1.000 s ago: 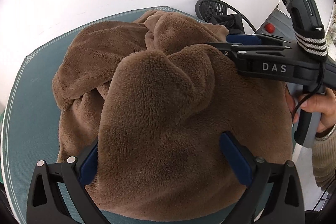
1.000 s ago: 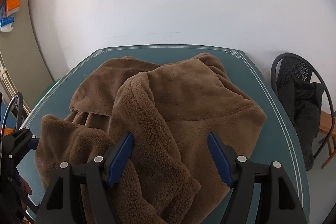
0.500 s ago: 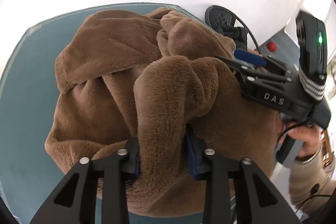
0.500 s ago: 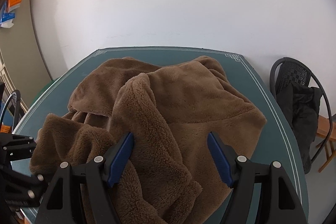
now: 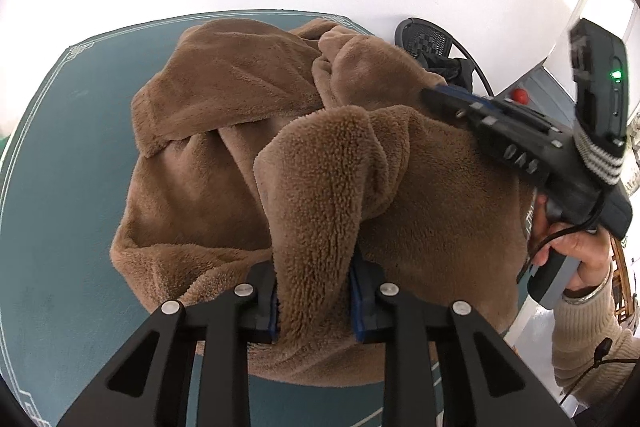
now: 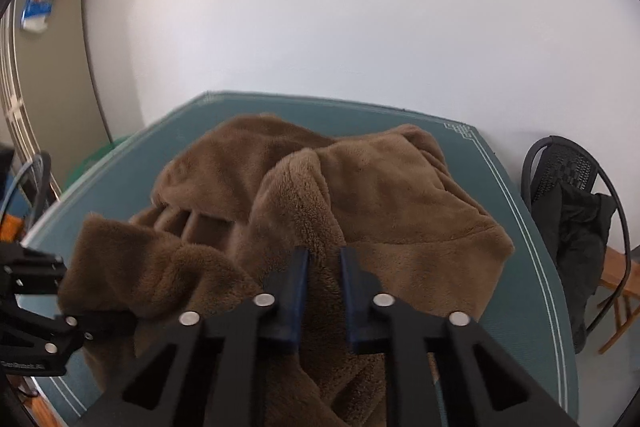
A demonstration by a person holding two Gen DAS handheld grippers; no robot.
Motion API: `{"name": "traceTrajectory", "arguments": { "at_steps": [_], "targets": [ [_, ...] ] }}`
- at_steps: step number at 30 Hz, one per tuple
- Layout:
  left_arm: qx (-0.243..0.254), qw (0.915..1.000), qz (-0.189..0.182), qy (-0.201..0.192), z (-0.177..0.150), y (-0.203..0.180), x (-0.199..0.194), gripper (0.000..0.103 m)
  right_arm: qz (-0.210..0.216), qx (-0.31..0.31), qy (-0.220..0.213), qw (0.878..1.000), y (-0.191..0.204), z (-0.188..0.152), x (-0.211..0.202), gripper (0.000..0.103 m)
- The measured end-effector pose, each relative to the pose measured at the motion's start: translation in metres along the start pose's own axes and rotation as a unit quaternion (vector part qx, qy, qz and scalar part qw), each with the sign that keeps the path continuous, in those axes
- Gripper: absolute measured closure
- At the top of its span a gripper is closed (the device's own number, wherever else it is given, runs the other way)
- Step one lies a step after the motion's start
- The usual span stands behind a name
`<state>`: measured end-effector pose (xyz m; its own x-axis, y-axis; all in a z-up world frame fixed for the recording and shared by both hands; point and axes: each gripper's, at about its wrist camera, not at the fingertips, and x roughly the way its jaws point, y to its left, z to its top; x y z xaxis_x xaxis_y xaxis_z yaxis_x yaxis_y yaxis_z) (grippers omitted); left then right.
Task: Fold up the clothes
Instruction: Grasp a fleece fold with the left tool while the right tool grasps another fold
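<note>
1. The brown fleece garment (image 5: 224,163) is thick, plush cloth with a long, fuzzy nap, matt all over; the pile looks coarser on the raised fold (image 5: 320,195) and smoother on the flat panel (image 6: 420,211).
2. The teal desk (image 5: 60,187) has a matt, finely textured top with thin pale printed border lines.
3. The left tool (image 5: 315,301) is matt black plastic with small shiny metal pins; its blue pads (image 5: 357,301) look rubbery and dull.
4. The right tool (image 6: 323,297) has the same matt black plastic, bright metal pins and blue pads (image 6: 299,287).
5. The black chair (image 6: 568,167) has a perforated, mesh-like back and a smooth tubular frame.
6. The cream sleeve (image 5: 588,343) is ribbed knit cloth.
</note>
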<state>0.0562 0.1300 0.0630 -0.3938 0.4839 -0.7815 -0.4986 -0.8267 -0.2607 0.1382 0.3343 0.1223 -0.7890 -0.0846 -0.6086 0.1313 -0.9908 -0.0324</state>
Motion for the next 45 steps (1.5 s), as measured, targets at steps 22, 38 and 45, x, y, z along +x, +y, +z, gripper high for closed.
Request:
{"name": "traceTrajectory", "arguments": {
  "at_steps": [22, 38, 45],
  "targets": [
    [0.043, 0.9987, 0.017, -0.020, -0.040, 0.002, -0.054, 0.072, 0.042, 0.186, -0.032, 0.981, -0.088, -0.064, -0.062, 0.037],
    [0.081, 0.9954, 0.018, -0.048, -0.007, -0.024, -0.065, 0.033, 0.175, 0.215, 0.049, 0.960, -0.109, -0.045, 0.024, 0.032],
    [0.067, 0.9974, 0.020, -0.017, 0.013, -0.029, -0.033, 0.080, 0.179, 0.200, 0.055, 0.962, -0.100, -0.054, 0.018, 0.086]
  ]
}}
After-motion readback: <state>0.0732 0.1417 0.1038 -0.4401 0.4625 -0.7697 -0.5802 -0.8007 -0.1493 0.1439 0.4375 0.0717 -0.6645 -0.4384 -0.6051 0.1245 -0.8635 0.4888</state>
